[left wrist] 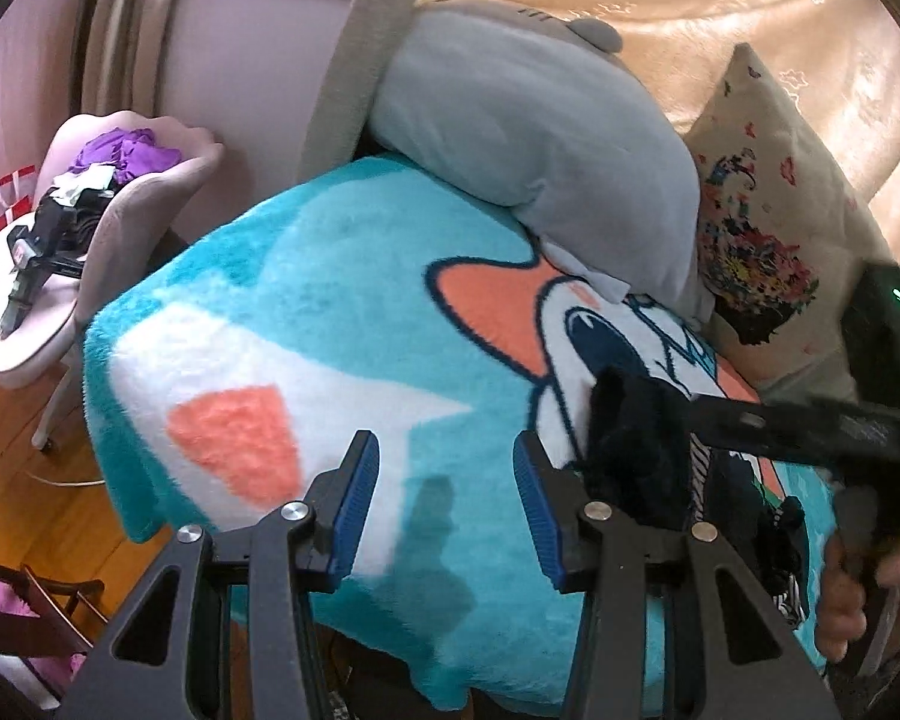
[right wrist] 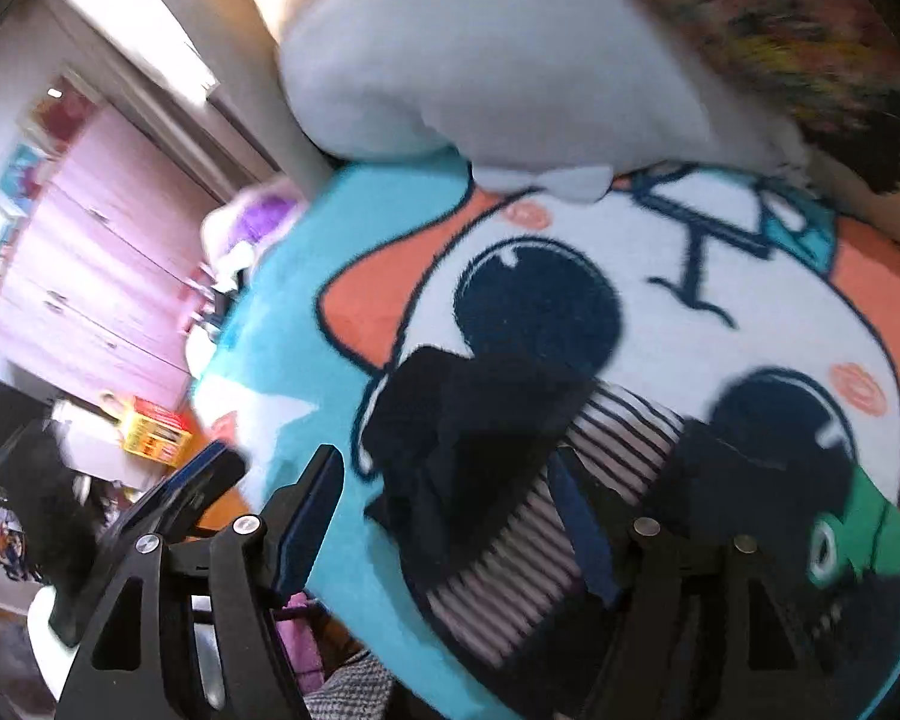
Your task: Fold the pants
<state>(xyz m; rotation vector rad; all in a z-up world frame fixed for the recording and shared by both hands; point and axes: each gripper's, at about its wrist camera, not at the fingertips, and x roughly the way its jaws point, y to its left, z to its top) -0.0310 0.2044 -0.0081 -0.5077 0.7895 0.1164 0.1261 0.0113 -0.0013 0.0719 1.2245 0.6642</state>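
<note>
My left wrist cam sits close above the blanket [left wrist: 306,324], facing the grey plush [left wrist: 528,120]; right one's tilted, closer in — both share that blanket [right wrist: 306,276] and plush [right wrist: 480,48].

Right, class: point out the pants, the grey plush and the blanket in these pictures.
pants [right wrist: 450,438]: right wrist view, on the dark bunched fabric.
grey plush [left wrist: 528,120]: left wrist view, on its broad pale body.
blanket [left wrist: 306,276]: left wrist view, on a bare turquoise patch.

Pants [right wrist: 498,450] blurred; right gripper's [right wrist: 450,516] right finger partly hidden.
</note>
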